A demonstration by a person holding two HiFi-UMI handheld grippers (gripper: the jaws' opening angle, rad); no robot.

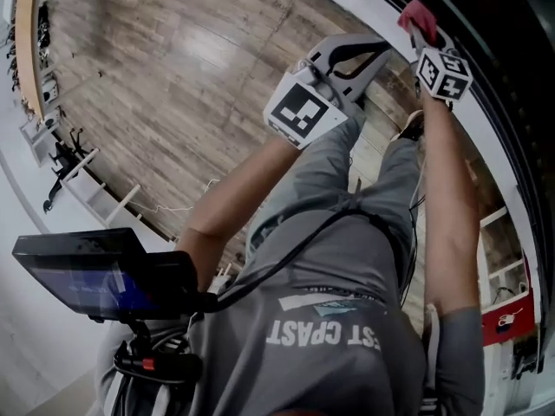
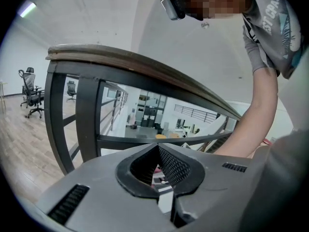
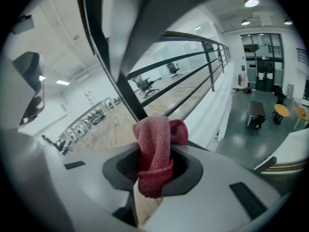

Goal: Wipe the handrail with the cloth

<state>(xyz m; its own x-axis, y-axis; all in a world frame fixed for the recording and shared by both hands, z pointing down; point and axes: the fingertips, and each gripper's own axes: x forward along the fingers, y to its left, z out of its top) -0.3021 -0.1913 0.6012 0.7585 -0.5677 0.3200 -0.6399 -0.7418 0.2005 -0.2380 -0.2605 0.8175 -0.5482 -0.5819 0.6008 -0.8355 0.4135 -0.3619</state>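
My right claw (image 3: 154, 170) is clamped on the red cloth (image 3: 153, 144), with a wad left proud of the tips, presumably as the wiping face. My left claw (image 2: 158, 168) is closed, empty and idle. The handrail (image 2: 145, 66) lies just beyond; I cannot tell whether the cloth touches it.

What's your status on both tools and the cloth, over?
Left tool shut, empty. Right tool shut on red cloth, up by the handrail; contact unclear. Nothing in the way.

Office chairs (image 2: 30, 93) stand on wooden floor (image 1: 173, 59); round tables (image 3: 281, 111) beyond.
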